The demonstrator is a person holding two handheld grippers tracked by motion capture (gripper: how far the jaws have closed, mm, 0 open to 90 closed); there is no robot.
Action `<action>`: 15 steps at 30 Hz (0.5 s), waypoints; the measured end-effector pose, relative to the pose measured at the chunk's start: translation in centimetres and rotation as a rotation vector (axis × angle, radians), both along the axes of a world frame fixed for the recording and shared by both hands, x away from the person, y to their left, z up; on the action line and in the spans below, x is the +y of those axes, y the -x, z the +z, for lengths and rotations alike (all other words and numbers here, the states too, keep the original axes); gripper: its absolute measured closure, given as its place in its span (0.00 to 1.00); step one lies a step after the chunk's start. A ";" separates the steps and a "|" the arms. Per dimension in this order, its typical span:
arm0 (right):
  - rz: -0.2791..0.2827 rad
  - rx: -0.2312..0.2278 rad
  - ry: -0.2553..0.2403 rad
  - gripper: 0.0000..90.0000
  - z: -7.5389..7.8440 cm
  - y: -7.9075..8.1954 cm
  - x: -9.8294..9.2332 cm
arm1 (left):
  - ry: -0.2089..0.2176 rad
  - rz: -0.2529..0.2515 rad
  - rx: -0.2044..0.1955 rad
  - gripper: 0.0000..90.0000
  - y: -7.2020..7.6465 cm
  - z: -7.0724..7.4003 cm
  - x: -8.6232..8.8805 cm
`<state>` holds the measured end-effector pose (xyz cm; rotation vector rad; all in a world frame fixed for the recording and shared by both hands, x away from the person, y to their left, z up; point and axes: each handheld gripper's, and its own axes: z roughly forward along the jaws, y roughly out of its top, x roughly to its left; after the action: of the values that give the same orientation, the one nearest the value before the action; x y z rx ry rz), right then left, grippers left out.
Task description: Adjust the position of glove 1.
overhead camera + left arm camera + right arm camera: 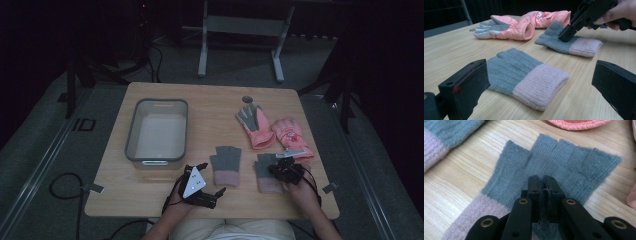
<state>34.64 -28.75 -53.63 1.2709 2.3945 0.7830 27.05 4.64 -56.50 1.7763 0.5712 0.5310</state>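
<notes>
No words, numbers or brand names can be read anywhere. The far grey knitted fingerless glove with a pink cuff [571, 42] carries a small orange tag on that cuff, too small to read. The far padded pink ski glove [549, 17] bears a little cartoon picture, without legible lettering.

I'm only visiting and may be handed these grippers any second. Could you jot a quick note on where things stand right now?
Right gripper: shut, pinching the knit of the right grey glove, which lies flat on the table.
Left gripper: open, holding nothing, near the table's front edge; the left grey glove lies flat just ahead of it.
Two pink gloves lie behind the grey ones.
The bin at left has nothing in it.
Done: one grey glove gripped. Left: probably lifting it and moving the gloves, perhaps into the bin.
</notes>
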 end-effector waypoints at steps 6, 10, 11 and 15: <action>-0.030 -0.042 -0.087 0.95 3.2 0.9 0.0 | 0.007 0.015 0.002 0.00 0.0 0.0 0.0; -0.019 -0.099 -0.106 0.95 6.0 1.4 0.8 | -0.001 0.020 0.000 0.00 0.0 0.0 0.0; -0.019 -0.104 -0.110 0.95 6.4 1.3 1.0 | 0.000 0.019 0.001 0.00 0.0 0.0 0.0; -0.004 -0.136 -0.129 0.95 8.1 1.2 2.6 | 0.016 0.021 0.007 0.00 -0.1 0.0 0.2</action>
<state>33.45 -26.17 -45.54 1.2272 2.2645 1.0042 27.15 4.82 -56.51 1.7598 0.5981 0.5336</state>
